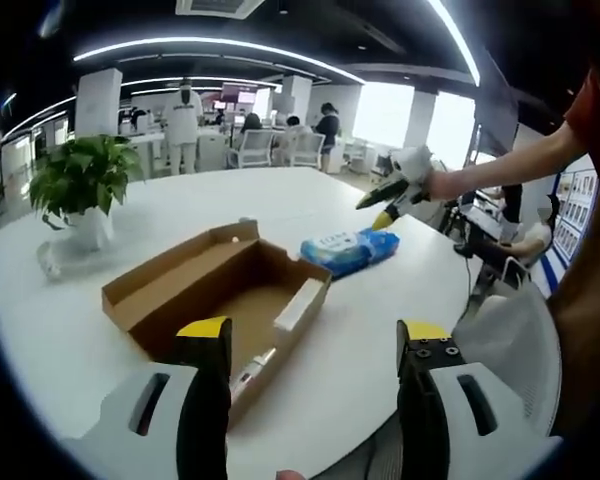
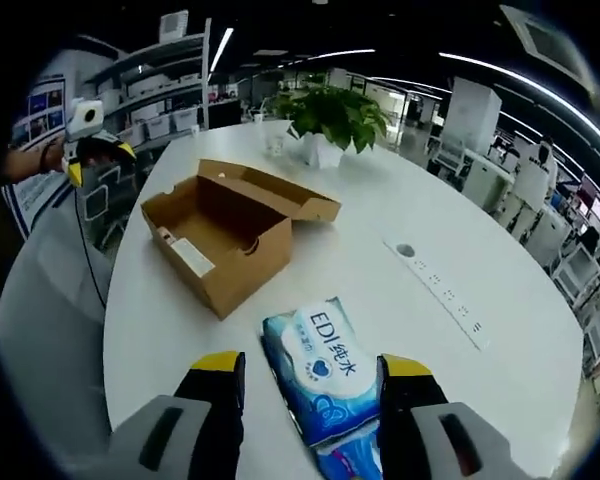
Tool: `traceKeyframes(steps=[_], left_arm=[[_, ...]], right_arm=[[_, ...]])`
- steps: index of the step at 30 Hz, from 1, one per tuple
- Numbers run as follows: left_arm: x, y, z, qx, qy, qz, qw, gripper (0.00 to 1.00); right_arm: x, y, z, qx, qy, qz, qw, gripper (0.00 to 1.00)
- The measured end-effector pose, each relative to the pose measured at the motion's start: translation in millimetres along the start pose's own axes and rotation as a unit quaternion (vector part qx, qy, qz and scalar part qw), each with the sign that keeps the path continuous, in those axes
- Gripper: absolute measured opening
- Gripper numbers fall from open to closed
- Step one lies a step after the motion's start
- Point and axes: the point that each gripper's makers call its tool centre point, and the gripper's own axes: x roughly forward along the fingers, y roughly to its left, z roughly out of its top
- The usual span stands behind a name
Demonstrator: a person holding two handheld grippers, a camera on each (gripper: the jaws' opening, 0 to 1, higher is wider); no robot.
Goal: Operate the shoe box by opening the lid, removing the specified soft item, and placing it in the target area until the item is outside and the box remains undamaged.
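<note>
The soft item, a blue pack of wipes (image 2: 315, 370), is lying flat on the white table (image 2: 400, 190), outside the shoe box (image 2: 225, 240) and a little apart from it. In the right gripper view it is sitting just in front of the right gripper (image 2: 310, 385), whose jaws are standing apart with nothing between them. The box is staying open, with its lid (image 2: 270, 190) folded back, and the cardboard is looking undamaged.

The left gripper (image 1: 315, 345) is hovering near the box's near wall; its jaws are also standing apart and are holding nothing.

What could go wrong, in my judgement: the left gripper is hanging close to the thin cardboard edge, so a careless downward move could be denting the wall or pushing the box along the table. The pack is smooth and soft, so a touch from the right gripper could be sliding it away from where it is lying.

On the pack I am reading "EDI" and Chinese characters with a heart mark. A white label (image 2: 192, 257) is sticking inside the box, but its writing is too small to read. A potted plant (image 2: 330, 120) is standing further away.
</note>
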Motion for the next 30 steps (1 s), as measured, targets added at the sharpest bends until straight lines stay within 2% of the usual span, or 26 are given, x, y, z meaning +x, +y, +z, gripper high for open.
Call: traceKeyframes(steps=[9, 13, 18, 24, 30], left_arm=[[-11.2, 6.6, -3.4, -0.024, -0.018, 0.012, 0.9995, 0.67], [-16.0, 12.0, -1.4, -0.032, -0.029, 0.02, 0.9989, 0.67], [-18.6, 19.5, -4.0, -0.037, -0.036, 0.029, 0.9983, 0.69], [-19.2, 28.3, -5.8, -0.048, -0.044, 0.033, 0.9973, 0.69], [-19.2, 36.3, -6.2, -0.047, -0.048, 0.038, 0.997, 0.69]], right_arm=[[22.0, 46.2, 32.5, 0.009, -0.033, 0.036, 0.9988, 0.5], [31.6, 68.4, 35.9, -0.008, -0.024, 0.055, 0.9982, 0.51], [37.8, 84.0, 48.2, 0.005, -0.039, 0.066, 0.997, 0.51], [52.4, 105.7, 64.1, -0.001, -0.048, 0.079, 0.9958, 0.51], [65.9, 117.1, 81.6, -0.007, -0.057, 0.086, 0.9946, 0.5]])
